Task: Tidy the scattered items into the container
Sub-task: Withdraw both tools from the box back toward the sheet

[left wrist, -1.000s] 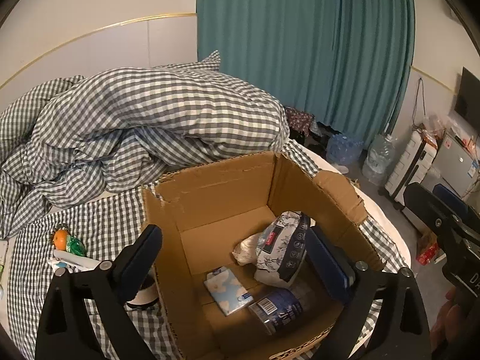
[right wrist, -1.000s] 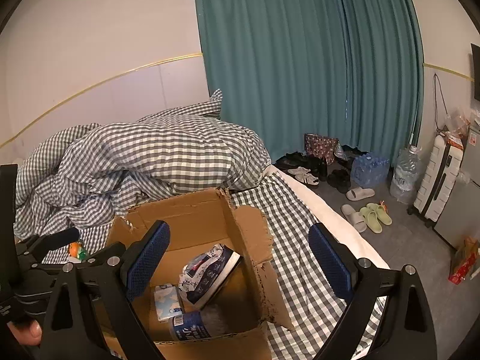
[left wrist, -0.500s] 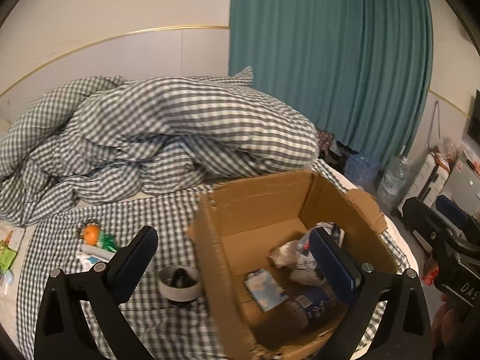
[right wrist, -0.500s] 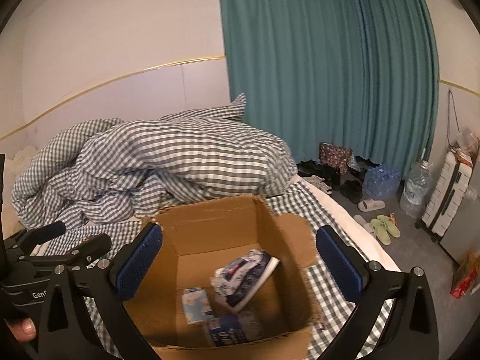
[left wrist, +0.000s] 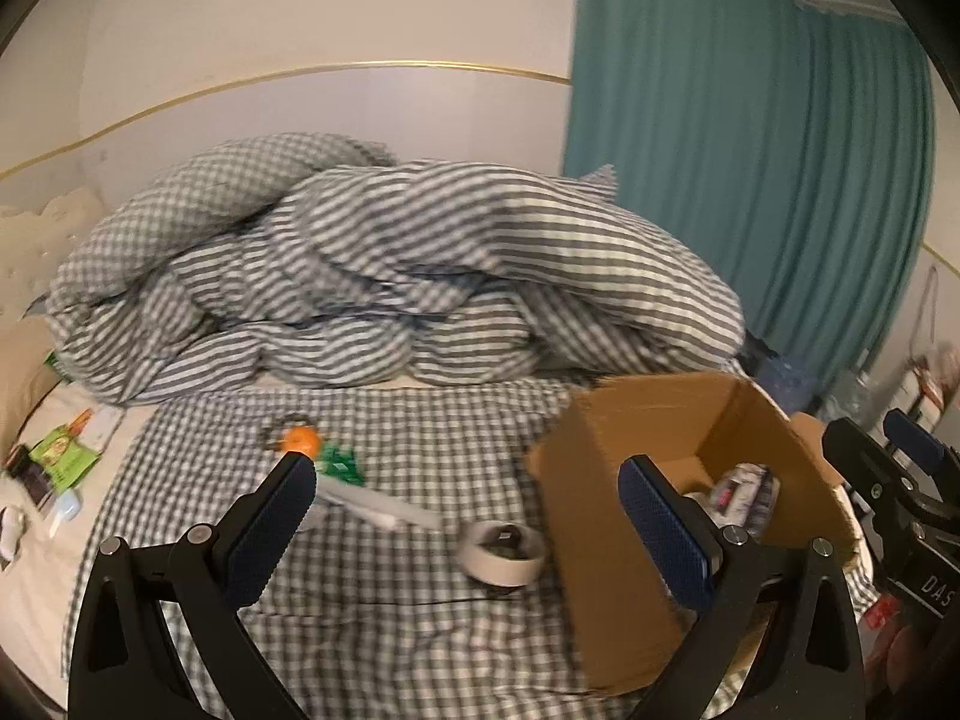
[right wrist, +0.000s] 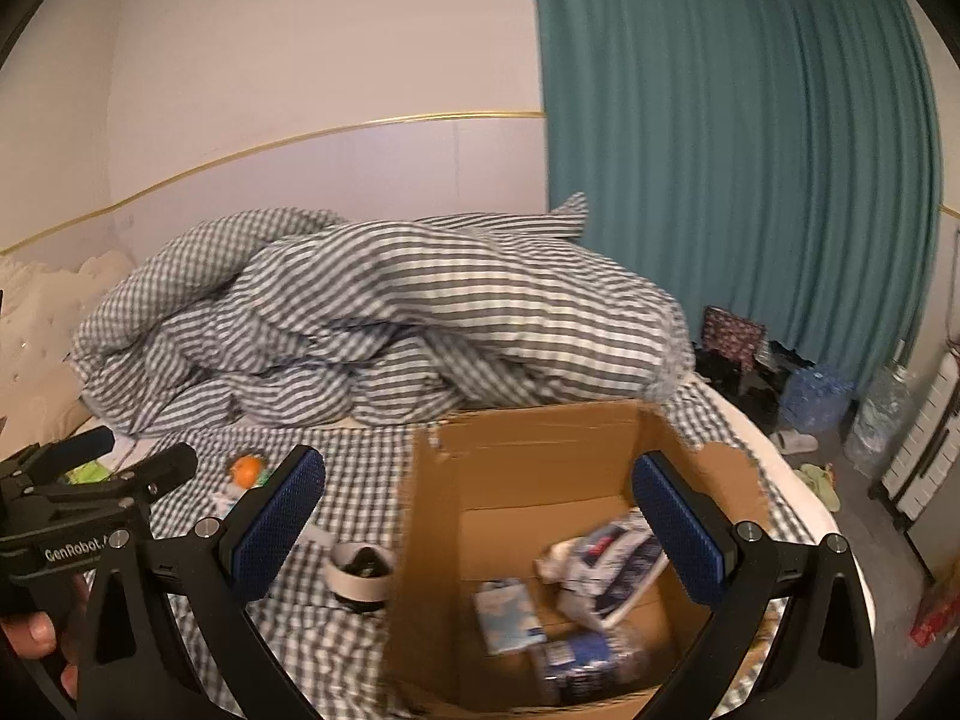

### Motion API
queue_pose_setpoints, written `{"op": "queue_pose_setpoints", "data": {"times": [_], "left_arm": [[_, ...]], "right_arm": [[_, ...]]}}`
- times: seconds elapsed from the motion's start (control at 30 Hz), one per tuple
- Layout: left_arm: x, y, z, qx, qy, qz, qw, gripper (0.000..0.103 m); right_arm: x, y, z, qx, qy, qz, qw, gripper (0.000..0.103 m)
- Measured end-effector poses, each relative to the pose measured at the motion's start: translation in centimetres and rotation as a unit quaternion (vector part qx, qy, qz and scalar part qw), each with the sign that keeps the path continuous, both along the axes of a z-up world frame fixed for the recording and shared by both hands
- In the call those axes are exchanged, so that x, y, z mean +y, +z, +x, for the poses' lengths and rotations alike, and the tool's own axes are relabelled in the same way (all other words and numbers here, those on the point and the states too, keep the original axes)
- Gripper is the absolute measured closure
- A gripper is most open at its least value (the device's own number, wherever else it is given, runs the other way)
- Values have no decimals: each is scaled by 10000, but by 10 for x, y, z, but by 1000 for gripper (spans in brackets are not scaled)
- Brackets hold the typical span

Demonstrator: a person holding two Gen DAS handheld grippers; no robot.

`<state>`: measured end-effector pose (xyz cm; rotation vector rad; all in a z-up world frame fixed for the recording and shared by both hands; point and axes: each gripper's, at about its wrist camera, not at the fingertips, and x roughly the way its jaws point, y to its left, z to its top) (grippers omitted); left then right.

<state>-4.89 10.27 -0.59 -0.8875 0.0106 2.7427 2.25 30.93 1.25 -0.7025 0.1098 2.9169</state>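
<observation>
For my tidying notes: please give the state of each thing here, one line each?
Cardboard box: open, partly filled.
Tape roll: flat on the bed, outside the box.
Orange toy: outside the box.
Left gripper: open, empty.
Right gripper: open, empty.
Curtain: drawn shut.

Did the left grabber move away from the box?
Yes. The left gripper has swung left: the cardboard box once sat between its jaws, now it's at the right, and the tape roll on the checked sheet shows between them.
</observation>
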Motion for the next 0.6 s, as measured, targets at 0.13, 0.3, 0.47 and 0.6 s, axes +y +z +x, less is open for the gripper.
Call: {"op": "queue_pose_setpoints", "data": {"times": [0.13,0.3,0.47,0.6], "left_arm": [[-36,1,-2,23,295,16,9996,0],[-79,2,-5,85,673,-46,9977,0],[-120,-6,-7,31,992,-46,9950,0],[-143,-16,-11,-89,1144,-4,9934,0]], "right_arm": [[-26,1,-6,-10,232,59,9997,0],[-56,-2,-17,-78,481,129,9987,0],[-85,-12,-30,-231,730,171,9969,0],[-102,-24,-40,-395,869,212,9952,0]]}}
